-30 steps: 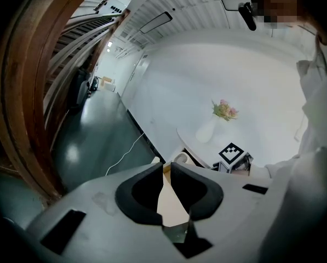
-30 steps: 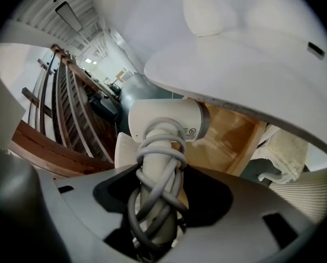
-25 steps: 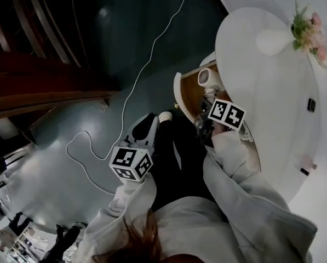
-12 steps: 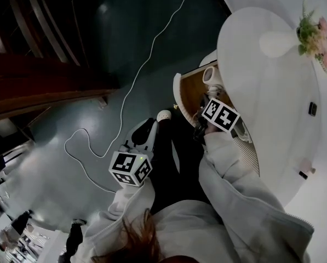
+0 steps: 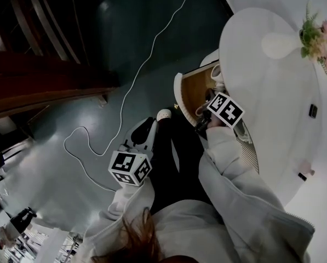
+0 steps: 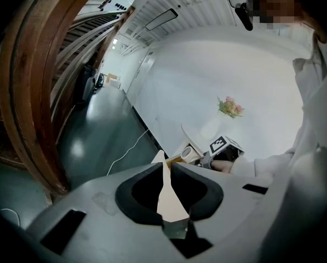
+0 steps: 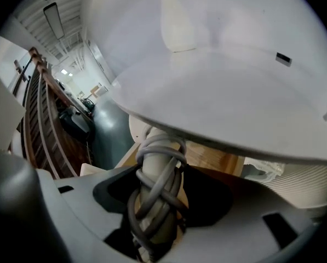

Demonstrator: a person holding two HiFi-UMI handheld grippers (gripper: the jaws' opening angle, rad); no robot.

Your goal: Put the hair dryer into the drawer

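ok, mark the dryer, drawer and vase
dryer point(image 7: 155, 196): right gripper view, cord-wrapped handle.
drawer point(image 5: 193, 89): head view, bare wooden floor.
vase point(image 5: 277, 45): head view, white body.

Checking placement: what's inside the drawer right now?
The hair dryer, its cord-wrapped handle clamped in the right tongs, over the wooden bottom of the drawer. The tabletop and the tongs cover the rest.

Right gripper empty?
No, the right gripper is closed on the handle of the hair dryer, which has its cord wound around it.
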